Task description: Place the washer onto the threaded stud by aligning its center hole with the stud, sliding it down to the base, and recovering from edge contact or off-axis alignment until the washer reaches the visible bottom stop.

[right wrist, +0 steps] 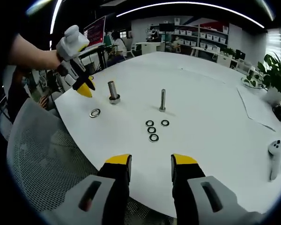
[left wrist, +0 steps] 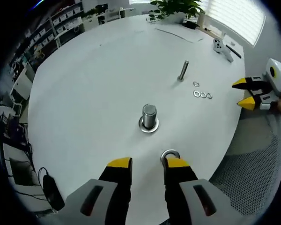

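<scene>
The left gripper (left wrist: 147,163) hovers above the white table (left wrist: 93,89) with its yellow-tipped jaws spread apart and holding nothing. A single washer (left wrist: 170,154) lies flat on the table just beside the tip of this gripper's right-hand jaw, outside the gap between the jaws. Beyond the jaw tips stands the thick stud (left wrist: 149,117), upright on its round base flange, with no washer on it. Farther off stands a thinner threaded bolt (left wrist: 183,71), also upright, with a small group of washers (left wrist: 202,93) lying flat near it.

In the right gripper view, the right gripper (right wrist: 151,161) is held at the near edge of the table, jaws spread and empty. The group of washers (right wrist: 153,130) lies flat ahead of its jaw tips, with the thin bolt (right wrist: 162,101) upright behind them. The thick stud (right wrist: 113,92) stands to the left, and the single washer (right wrist: 95,113) lies flat near it, apart from its base. The left gripper (right wrist: 86,89) hangs above that washer, held by a person's hand.
</scene>
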`<state>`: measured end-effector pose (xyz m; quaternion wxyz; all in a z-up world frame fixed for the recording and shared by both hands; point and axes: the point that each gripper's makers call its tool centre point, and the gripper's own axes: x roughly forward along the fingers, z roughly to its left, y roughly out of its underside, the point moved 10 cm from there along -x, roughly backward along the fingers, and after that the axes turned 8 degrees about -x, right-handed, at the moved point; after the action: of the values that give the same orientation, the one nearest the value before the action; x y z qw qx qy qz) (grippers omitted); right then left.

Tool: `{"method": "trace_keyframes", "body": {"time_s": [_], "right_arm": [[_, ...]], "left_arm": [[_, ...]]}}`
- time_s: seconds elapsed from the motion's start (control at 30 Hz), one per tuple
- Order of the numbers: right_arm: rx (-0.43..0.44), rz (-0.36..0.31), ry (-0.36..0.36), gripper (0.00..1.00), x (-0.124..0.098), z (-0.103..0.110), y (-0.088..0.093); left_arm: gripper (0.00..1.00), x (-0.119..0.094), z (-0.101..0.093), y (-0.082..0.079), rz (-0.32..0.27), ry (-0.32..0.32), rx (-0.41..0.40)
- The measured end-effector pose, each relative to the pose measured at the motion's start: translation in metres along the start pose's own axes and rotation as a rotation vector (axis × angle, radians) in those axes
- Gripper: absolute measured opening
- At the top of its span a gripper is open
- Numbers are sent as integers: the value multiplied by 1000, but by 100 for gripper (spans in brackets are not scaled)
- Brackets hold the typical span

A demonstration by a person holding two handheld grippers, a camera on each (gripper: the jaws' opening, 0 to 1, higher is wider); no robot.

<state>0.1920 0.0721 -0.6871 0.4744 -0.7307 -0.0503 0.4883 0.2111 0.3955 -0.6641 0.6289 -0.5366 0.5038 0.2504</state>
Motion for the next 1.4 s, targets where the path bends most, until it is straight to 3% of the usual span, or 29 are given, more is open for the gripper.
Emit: {"method": "trace_keyframes", "body": {"time_s": [0.4, 0.83, 1.0, 1.3, 1.4], "right_arm": [[8, -9, 3, 37, 0, -1, -1], [-14, -2, -9, 37, 0, -1, 0], [-12, 0, -21, 37, 0, -1, 0], [-6, -18, -18, 37, -1, -2, 0], [-4, -18, -15, 37, -1, -2, 0]], "left_arm": [[27, -3, -7, 6, -19, -3, -30], [30, 1, -20, 23, -41, 2, -79], [30, -3, -22, 26, -30, -5, -87], [30, -5, -23, 16, -18, -14, -73], [30, 1, -28, 17, 27, 2, -53]]}}
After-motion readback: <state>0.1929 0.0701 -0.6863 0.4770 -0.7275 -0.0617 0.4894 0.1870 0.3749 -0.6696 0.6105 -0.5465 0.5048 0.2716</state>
